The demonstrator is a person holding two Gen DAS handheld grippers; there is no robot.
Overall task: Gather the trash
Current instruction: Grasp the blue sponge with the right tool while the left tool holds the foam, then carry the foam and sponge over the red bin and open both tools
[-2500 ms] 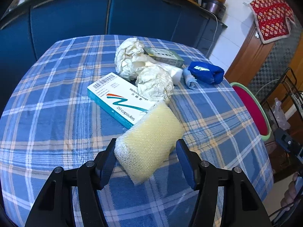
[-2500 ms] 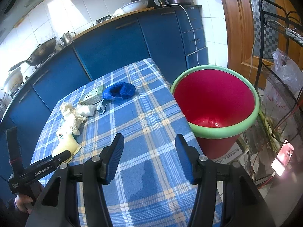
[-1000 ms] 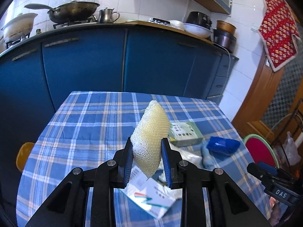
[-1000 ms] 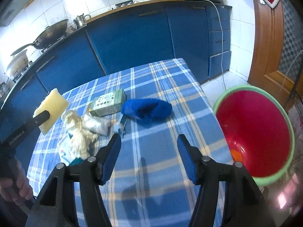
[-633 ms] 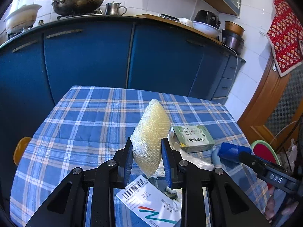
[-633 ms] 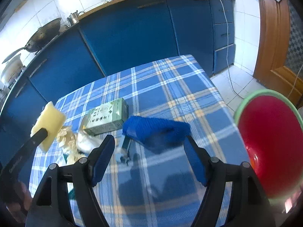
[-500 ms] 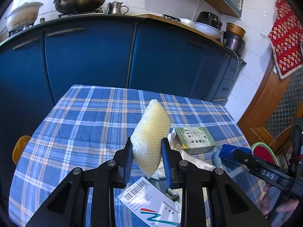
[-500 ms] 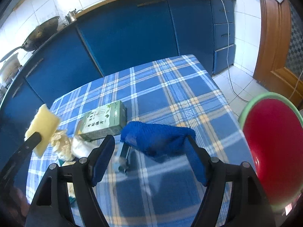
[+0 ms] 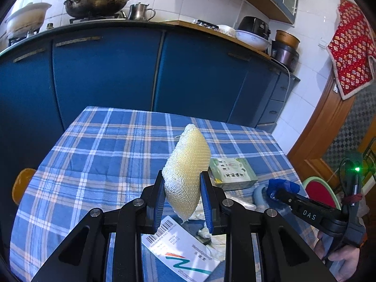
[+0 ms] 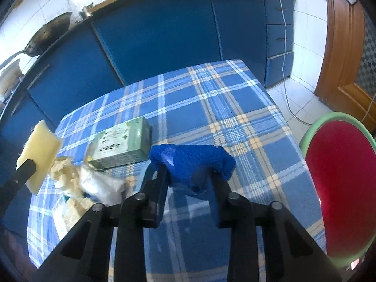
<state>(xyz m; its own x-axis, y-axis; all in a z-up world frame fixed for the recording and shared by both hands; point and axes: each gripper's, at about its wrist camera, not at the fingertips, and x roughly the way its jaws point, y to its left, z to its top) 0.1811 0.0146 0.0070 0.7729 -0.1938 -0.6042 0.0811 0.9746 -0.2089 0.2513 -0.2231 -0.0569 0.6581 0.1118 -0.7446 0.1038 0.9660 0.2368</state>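
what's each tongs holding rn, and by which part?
Left tongs: shut on the yellow mesh sponge, pinched at its lower half. Right tongs: fingers straddle the blue cloth at its near edge; clamped or not, cannot tell.

A blue plaid tablecloth (image 9: 98, 155) covers the table before blue cabinets (image 9: 105, 75), whose counter carries a wok (image 9: 96, 3), a metal kettle (image 9: 139, 11) and a white bowl (image 9: 252, 40), while a red quilted cloth (image 9: 350, 54) hangs on the tiled wall.

green box (image 10: 119, 142) on table (image 10: 211, 98), bin (image 10: 340, 183) right of table
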